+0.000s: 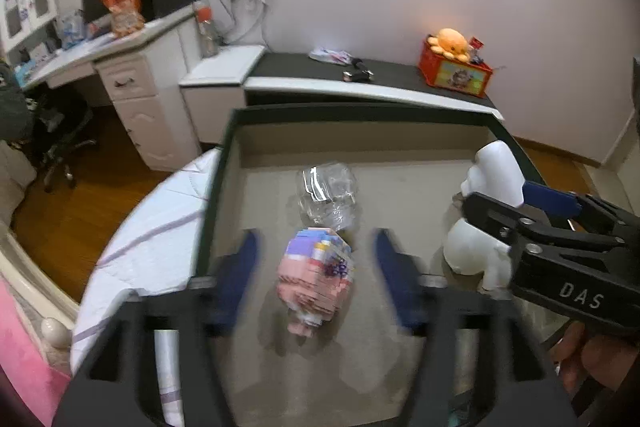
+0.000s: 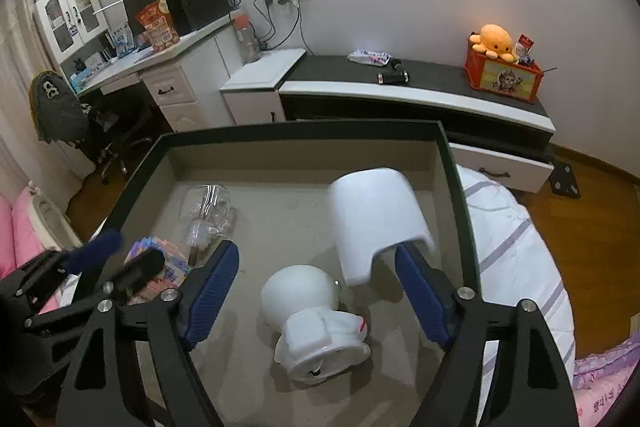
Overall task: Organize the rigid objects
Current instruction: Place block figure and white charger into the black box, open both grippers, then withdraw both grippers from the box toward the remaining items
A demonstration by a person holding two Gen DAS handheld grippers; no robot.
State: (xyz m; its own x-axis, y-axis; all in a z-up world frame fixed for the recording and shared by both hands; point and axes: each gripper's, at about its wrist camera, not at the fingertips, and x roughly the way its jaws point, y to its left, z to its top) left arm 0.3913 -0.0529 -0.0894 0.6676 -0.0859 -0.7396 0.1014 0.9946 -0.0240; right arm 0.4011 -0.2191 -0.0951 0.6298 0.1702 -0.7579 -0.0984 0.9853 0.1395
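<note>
A dark-rimmed box [image 1: 224, 163] [image 2: 452, 163] with a beige floor lies on the bed. In it lies a clear bag with pink and purple blocks [image 1: 316, 275] [image 2: 160, 259]. My left gripper [image 1: 316, 279] is open, its blue pads either side of the bag, apart from it. A white figurine [image 2: 316, 323] [image 1: 472, 247] lies on its side in the box beside a white curved shell piece [image 2: 376, 219] [image 1: 498, 171]. My right gripper [image 2: 316, 291] is open, straddling the figurine; its right pad is at the shell's lower edge.
The box rests on a white quilt [image 2: 516, 247] [image 1: 152, 227]. Behind stand a low black-topped cabinet [image 2: 420, 83], an orange box with an octopus plush [image 2: 504, 67], a white desk [image 2: 168, 67] and an office chair [image 2: 108, 135]. Wooden floor lies around.
</note>
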